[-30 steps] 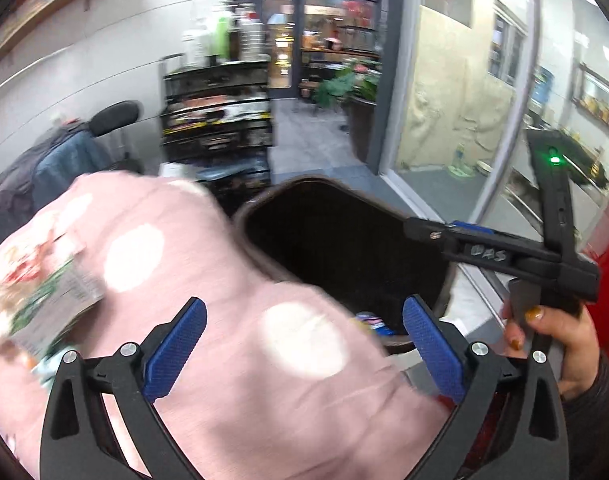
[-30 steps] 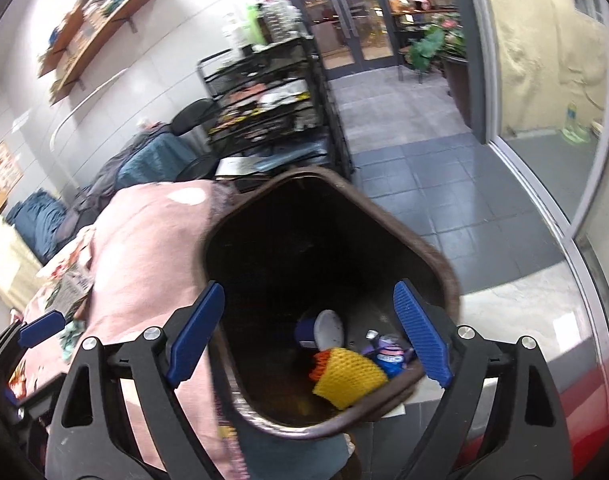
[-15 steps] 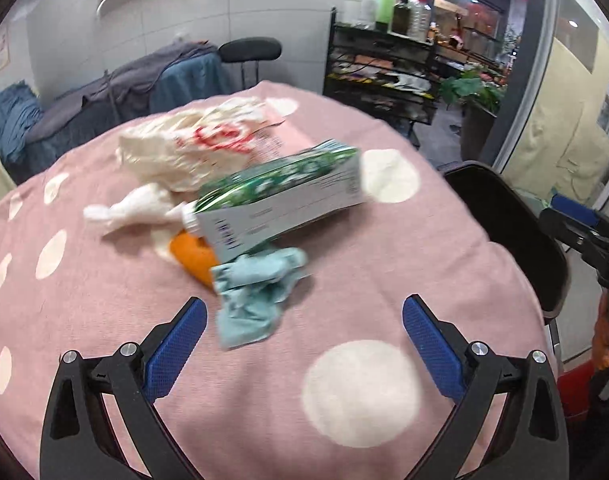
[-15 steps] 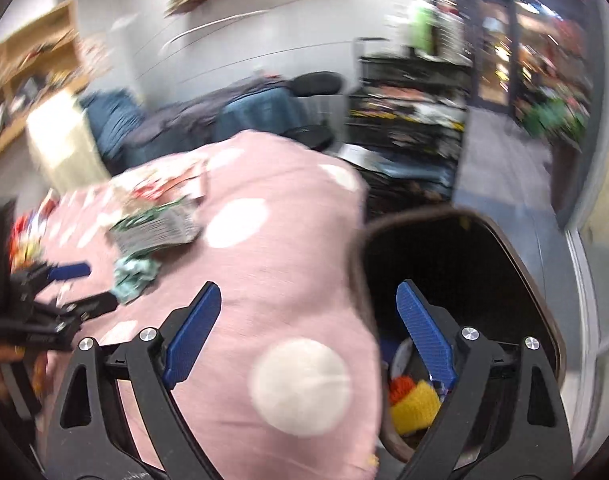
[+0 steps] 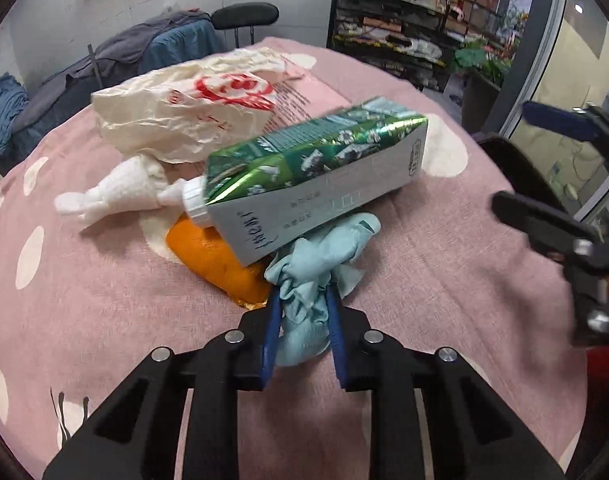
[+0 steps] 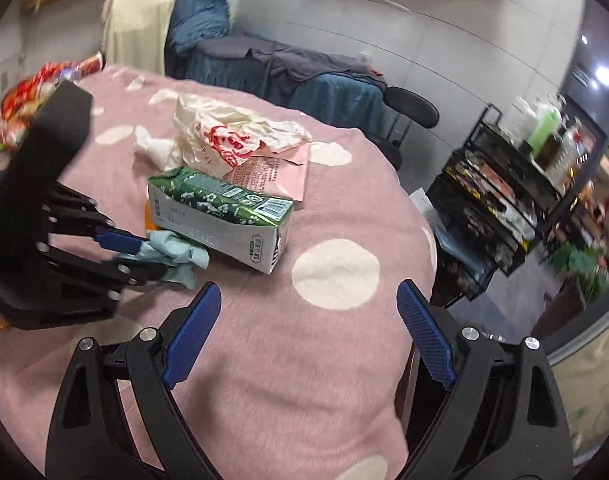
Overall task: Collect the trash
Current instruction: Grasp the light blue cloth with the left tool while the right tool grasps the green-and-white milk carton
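Observation:
My left gripper (image 5: 302, 300) is shut on a crumpled light blue glove (image 5: 320, 264) lying on the pink dotted tablecloth (image 5: 104, 320). The glove also shows in the right wrist view (image 6: 176, 254), with the left gripper (image 6: 136, 254) closed on it. Behind it lie a green and grey milk carton (image 5: 316, 176), an orange peel (image 5: 216, 264), a white tissue (image 5: 112, 192) and a crumpled white bag with red print (image 5: 192, 108). My right gripper (image 6: 304, 320) is open and empty, above the table to the right of the carton (image 6: 224, 216).
A dark trash bin (image 5: 520, 176) stands past the table's right edge. Black shelving with goods (image 6: 500, 200) stands to the right, a chair and draped clothes (image 6: 304, 76) behind the table. Red snack packets (image 6: 28, 92) lie at the table's far left.
My left gripper moved forward onto the pile and shut on the blue glove. My right gripper swung left from the bin to over the table, still open.

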`<state>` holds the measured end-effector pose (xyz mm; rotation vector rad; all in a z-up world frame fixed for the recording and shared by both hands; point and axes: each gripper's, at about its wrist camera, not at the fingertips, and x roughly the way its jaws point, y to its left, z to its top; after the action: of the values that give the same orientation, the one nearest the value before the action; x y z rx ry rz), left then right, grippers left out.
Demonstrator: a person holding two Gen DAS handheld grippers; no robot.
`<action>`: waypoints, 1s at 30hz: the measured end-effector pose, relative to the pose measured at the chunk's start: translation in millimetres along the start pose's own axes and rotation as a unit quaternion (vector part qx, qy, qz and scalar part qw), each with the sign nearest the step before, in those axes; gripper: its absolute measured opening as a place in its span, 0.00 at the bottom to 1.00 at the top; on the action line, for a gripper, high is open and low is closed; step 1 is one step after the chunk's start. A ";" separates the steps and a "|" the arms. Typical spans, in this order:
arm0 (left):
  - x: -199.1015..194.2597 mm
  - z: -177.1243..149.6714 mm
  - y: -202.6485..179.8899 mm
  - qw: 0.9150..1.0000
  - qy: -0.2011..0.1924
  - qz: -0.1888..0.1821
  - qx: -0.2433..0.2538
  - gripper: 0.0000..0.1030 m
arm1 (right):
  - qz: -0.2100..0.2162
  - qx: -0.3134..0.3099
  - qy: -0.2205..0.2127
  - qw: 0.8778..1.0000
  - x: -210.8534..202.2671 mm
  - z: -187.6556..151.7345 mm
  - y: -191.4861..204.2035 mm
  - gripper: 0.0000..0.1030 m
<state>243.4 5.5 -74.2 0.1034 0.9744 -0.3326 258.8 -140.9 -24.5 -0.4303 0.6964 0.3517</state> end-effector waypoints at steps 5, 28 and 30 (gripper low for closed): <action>-35.3 -15.7 22.6 0.998 -0.047 -0.008 -0.039 0.17 | 0.008 -0.082 0.008 0.997 22.6 16.0 25.6 0.86; -77.8 -39.8 47.4 0.987 -0.120 -0.006 -0.110 0.17 | -0.010 -0.223 -0.042 0.974 24.5 22.4 91.6 0.52; -80.0 -39.7 40.8 0.987 -0.123 -0.011 -0.106 0.17 | 0.003 -0.198 -0.051 0.979 8.8 19.6 83.1 0.52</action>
<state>183.8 71.7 -33.0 -0.1397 0.7605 -0.2541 238.4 -58.6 -38.7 -0.7817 0.5254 0.5169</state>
